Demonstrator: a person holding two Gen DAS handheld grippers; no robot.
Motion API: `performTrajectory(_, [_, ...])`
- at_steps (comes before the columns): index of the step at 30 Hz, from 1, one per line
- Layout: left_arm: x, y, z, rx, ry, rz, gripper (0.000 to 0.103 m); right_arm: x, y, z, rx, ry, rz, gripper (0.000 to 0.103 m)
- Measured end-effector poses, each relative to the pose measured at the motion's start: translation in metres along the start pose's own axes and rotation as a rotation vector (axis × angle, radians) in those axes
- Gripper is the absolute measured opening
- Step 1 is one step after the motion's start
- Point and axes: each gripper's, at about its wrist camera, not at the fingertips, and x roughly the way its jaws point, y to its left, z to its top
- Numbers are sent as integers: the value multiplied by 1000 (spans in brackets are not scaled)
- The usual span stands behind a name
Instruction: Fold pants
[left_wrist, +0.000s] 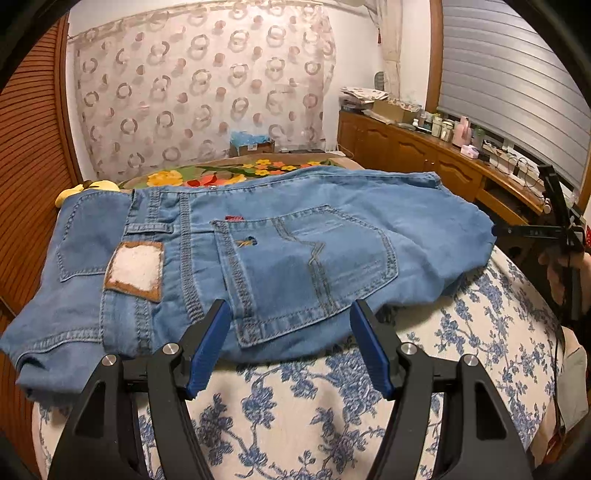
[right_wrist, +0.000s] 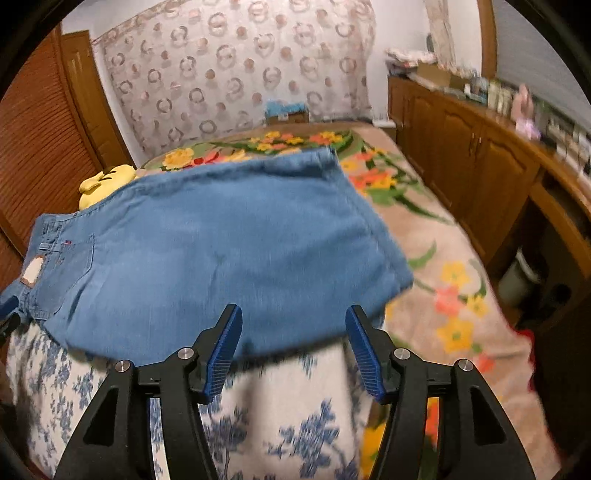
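Blue denim pants (left_wrist: 258, 254) lie folded on the bed, back pocket and leather waist patch facing up at the left. My left gripper (left_wrist: 290, 314) is open and empty, its blue pads just over the near edge of the pants by the back pocket. My right gripper (right_wrist: 293, 317) is open and empty, at the near edge of the folded leg part of the pants (right_wrist: 229, 240). The right gripper also shows at the right edge of the left wrist view (left_wrist: 554, 229).
The pants rest on a white cloth with blue flowers (left_wrist: 332, 406) over a flowered blanket (right_wrist: 443, 295). A yellow plush toy (right_wrist: 107, 181) sits at the far left. A wooden cabinet with bottles (left_wrist: 424, 147) runs along the right. A wooden shutter door (left_wrist: 33, 166) is on the left.
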Motion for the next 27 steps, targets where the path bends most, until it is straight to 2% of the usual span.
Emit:
performTrajectory(3, [-3, 5, -4, -7, 2, 12, 68, 5, -20, -1, 69, 19, 13, 60])
performTrajectory(8, [-6, 14, -13, -27, 4, 35, 68, 9, -35, -6, 82, 22, 0, 60])
performTrajectory(15, [-15, 21, -25, -44, 6, 59, 68, 26, -29, 1, 124, 34, 48, 60])
performTrajectory(17, [-18, 23, -29, -45, 6, 72, 68, 33, -27, 3, 153, 31, 90, 60])
performTrajectory(24, [-29, 28, -34, -67, 7, 76, 68, 40, -29, 12, 199, -29, 105, 60])
performTrajectory(26, [-32, 28, -34, -64, 3, 81, 68, 42, -30, 10, 198, -47, 88, 48])
performTrajectory(27, [-33, 28, -34, -63, 3, 82, 68, 42, -27, 7, 196, -51, 82, 45])
